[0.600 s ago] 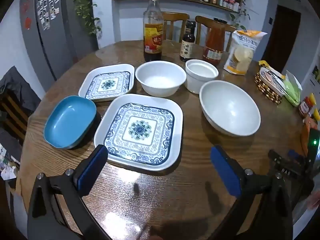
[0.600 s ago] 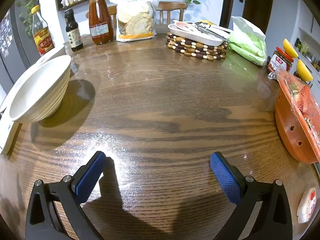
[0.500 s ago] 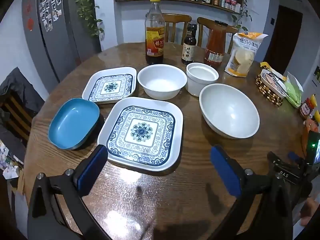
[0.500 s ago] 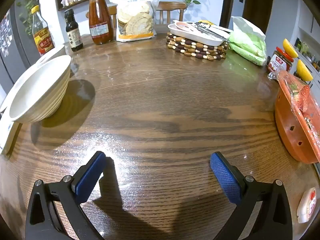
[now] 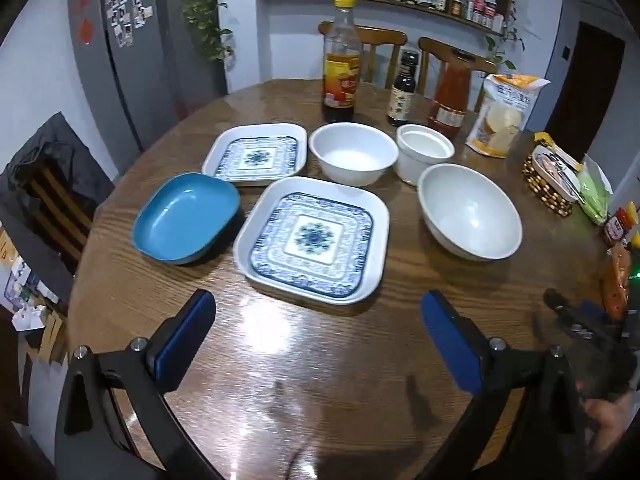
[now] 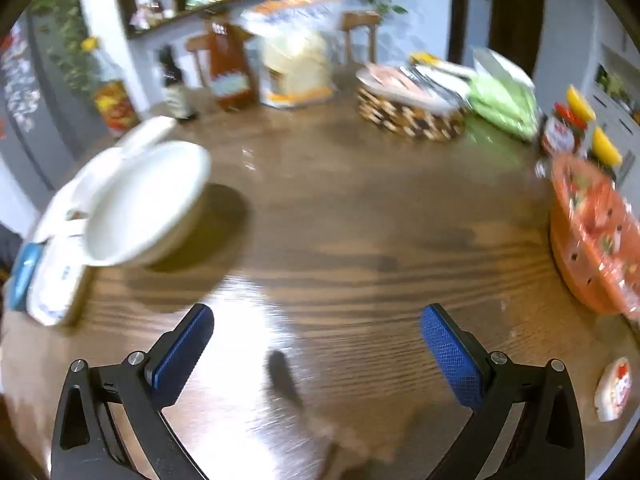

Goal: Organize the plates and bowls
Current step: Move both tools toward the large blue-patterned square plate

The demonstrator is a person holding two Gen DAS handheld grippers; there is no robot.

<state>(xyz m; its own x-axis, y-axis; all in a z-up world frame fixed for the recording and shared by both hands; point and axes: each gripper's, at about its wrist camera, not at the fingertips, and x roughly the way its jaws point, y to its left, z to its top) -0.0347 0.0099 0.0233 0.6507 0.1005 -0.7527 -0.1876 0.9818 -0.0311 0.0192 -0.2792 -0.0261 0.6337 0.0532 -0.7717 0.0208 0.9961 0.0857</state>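
Note:
On the round wooden table (image 5: pixel 304 360) stand a large blue-patterned square plate (image 5: pixel 314 240), a smaller one (image 5: pixel 256 155) behind it, a blue dish (image 5: pixel 186 216) at the left, a white bowl (image 5: pixel 354 155), a small white ramekin (image 5: pixel 424 152) and a large white bowl (image 5: pixel 470 212). My left gripper (image 5: pixel 316 336) is open and empty, just in front of the large plate. My right gripper (image 6: pixel 316 340) is open and empty over bare table; the large white bowl (image 6: pixel 148 204) lies to its left, blurred.
Bottles (image 5: pixel 340 68), a flour bag (image 5: pixel 502 116), a woven basket with a tray (image 5: pixel 550 184) and green packets stand at the back and right. An orange basin (image 6: pixel 592 236) and jars sit at the right edge. Chairs and a fridge surround the table.
My left gripper has pulled back and up, so the dishes look farther away. My right gripper has risen and swung, blurring its view; more dishes show at its left.

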